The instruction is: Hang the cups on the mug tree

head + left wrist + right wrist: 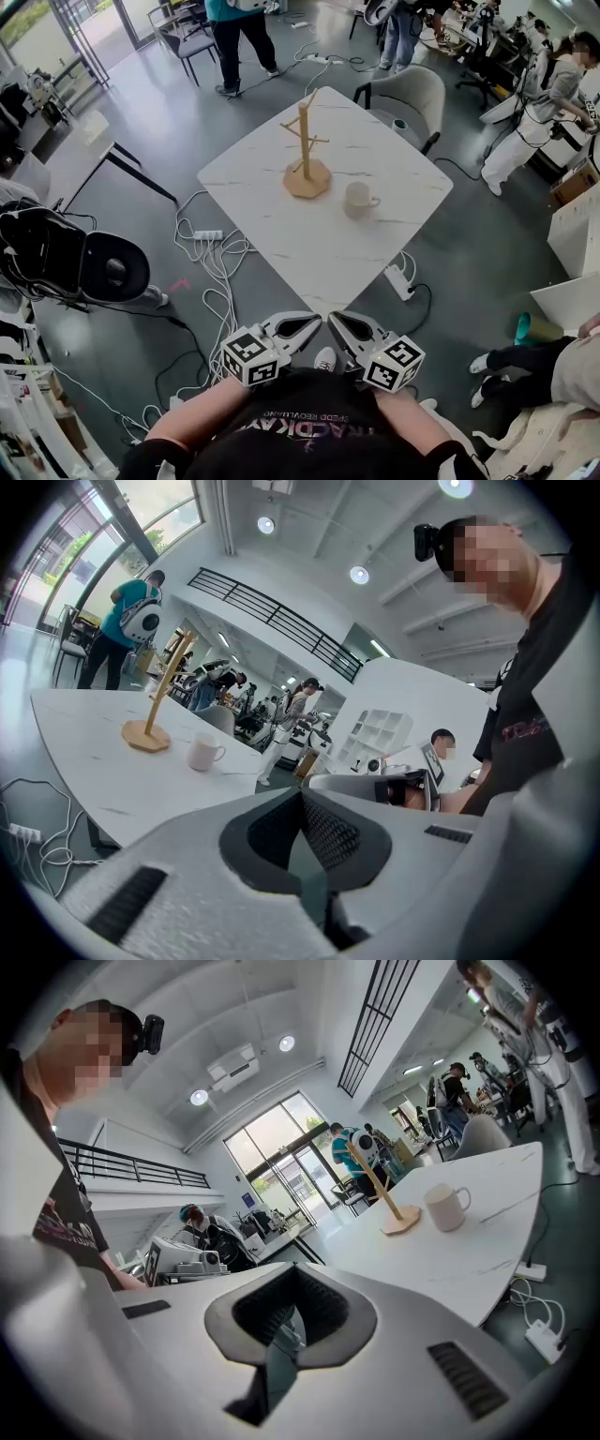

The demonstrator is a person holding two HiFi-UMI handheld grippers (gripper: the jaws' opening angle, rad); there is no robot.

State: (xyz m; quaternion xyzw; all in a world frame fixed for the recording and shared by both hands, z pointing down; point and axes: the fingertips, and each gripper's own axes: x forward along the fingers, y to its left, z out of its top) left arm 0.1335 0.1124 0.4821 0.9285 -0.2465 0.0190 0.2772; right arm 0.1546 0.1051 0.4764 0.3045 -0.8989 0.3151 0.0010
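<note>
Blk tee (302, 442) w/ print

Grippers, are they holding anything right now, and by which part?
Nothing is held. The left gripper and the right gripper are both shut and empty. The cup stands untouched on the table beside the mug tree.

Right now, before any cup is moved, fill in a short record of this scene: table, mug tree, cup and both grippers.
table: white marbled top
mug tree: wooden, upright on the table, pegs bare
cup: white, upright on the table, right of the tree in the head view, not touching it
left gripper: shut, empty, near the table's closest corner
right gripper: shut, empty, beside the left one
</note>
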